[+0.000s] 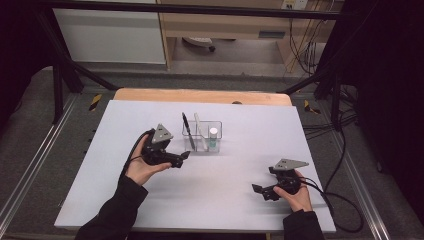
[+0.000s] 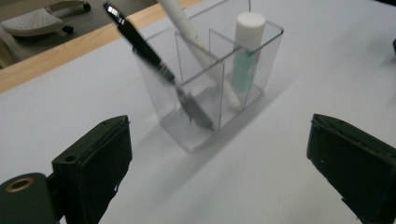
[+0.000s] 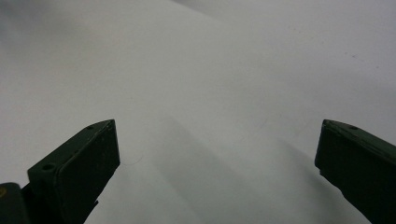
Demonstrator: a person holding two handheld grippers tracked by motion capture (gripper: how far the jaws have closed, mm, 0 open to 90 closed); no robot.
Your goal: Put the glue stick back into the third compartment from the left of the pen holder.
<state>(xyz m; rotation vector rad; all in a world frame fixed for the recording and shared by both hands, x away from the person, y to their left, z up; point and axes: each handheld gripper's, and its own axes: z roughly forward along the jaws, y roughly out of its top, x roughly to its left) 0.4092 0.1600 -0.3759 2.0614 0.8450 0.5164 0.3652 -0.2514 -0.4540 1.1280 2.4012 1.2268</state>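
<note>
Left claw [image 2: 217,163] sitting wide open and empty, just short of the clear organizer [image 2: 219,93].

The black pen [image 2: 154,60] is leaning in the organizer's near compartment, with a white stick [image 2: 196,42] and a white-capped tube [image 2: 247,51] sitting in the others. Right claw [image 1: 263,191] is hanging open too, gripping nothing, well apart over bare white surface [image 1: 215,200].

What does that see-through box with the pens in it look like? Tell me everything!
The clear holder looks like thin, see-through plastic, split by clear walls into compartments. It stands upright on the white table, near the middle. A black pen and a white stick lean inside it, and a teal tube with a white cap stands upright. Nothing else touches it.
</note>
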